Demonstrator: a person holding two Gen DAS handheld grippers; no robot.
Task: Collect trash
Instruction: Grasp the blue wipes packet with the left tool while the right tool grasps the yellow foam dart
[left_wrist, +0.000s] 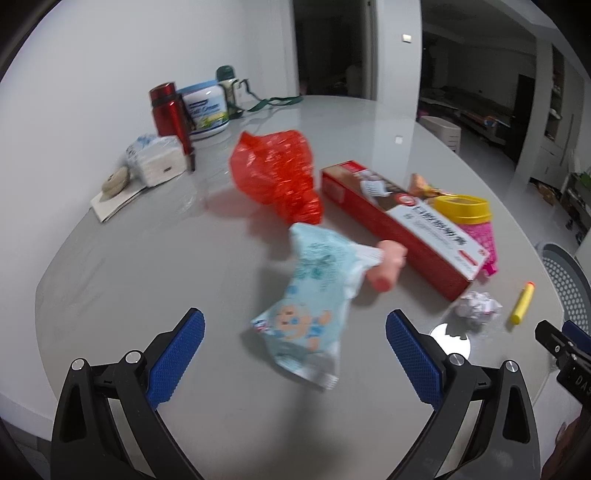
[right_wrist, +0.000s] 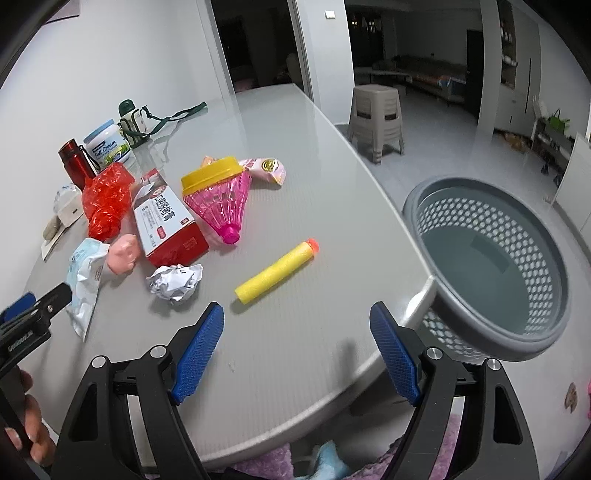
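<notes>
Two grippers, left gripper (left_wrist: 295, 332) and right gripper (right_wrist: 296, 325), hover with jaws spread wide, empty. Crumpled paper ball (right_wrist: 175, 282) lies on glossy grey table (right_wrist: 295, 155); cylindrical foam dart (right_wrist: 277, 271) points its orange tip toward the perforated basket (right_wrist: 546, 266).

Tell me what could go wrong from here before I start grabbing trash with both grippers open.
1. The yellow foam dart is round and lies near the table edge; a nudge from the right gripper might roll it off.
2. The blue wipes packet lies against the pink toy, so the left gripper may drag both.
3. The grey basket sits beyond the edge; a short drop could miss it.
</notes>
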